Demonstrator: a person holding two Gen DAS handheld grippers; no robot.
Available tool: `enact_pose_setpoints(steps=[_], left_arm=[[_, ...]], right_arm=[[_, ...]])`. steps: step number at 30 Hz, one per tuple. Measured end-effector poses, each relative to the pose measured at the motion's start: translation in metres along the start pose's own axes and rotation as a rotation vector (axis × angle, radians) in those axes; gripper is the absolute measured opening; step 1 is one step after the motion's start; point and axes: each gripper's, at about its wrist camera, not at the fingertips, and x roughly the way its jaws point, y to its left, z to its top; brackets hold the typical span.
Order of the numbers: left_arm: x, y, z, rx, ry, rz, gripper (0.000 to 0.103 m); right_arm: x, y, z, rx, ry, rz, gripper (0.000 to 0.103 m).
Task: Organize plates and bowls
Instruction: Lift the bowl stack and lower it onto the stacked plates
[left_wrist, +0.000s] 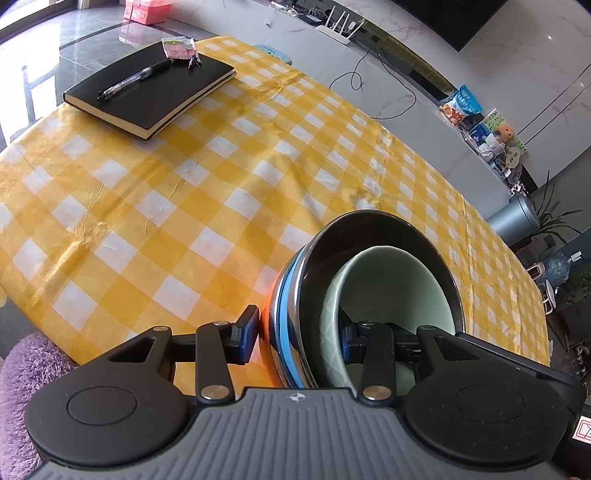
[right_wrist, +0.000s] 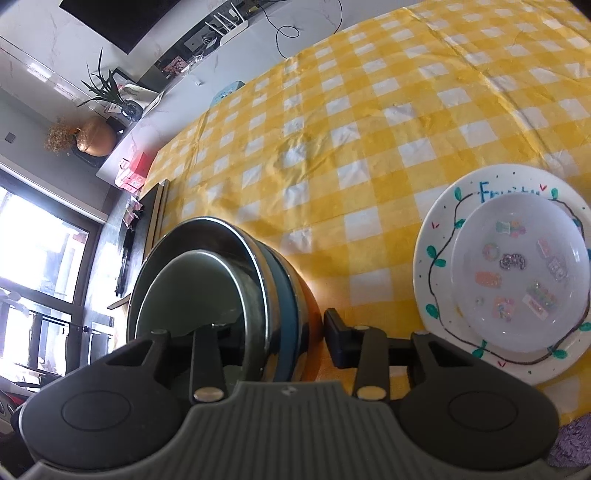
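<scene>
Holding: both grippers pinch the bowl stack by opposite walls, probably to share its weight.
Left gripper (left_wrist: 299, 338): part closed; one finger outside the steel bowl (left_wrist: 291, 314), one inside the green bowl (left_wrist: 391, 291).
Right gripper (right_wrist: 275, 332): same, clamped across both bowl walls.
Stack: tilted, just over the bench (left_wrist: 147, 206).
Plates: small clear plate (right_wrist: 521, 273) on painted plate (right_wrist: 436, 258), w/ bigger one underneath, beside right gripper.

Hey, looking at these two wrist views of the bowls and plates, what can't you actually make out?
- Left view: the green bowl's bottom, hidden by the left gripper.
- Right view: the lettering on the painted plate, covered by the clear plate.
- Right view: the steel bowl's base, hidden by the right gripper.
</scene>
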Motion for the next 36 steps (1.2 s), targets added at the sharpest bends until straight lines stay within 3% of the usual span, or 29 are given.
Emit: enact_pose_setpoints(steps=[13, 22, 36], left_arm=[[-0.010, -0.077, -0.016, 0.089, -0.005, -0.063, 0.046], [0.014, -0.135, -0.032, 0.162, 0.049, -0.120, 0.046], [0.047, -0.149, -0.047, 0.177, 0.123, -0.113, 0.046]], right_arm=[[-0.067, -0.049, 0.020, 0.052, -0.085, 0.030, 0.038], [-0.110, -0.105, 0.030, 0.135, -0.167, 0.003, 0.038], [-0.104, -0.141, 0.034, 0.203, -0.142, -0.042, 0.038]])
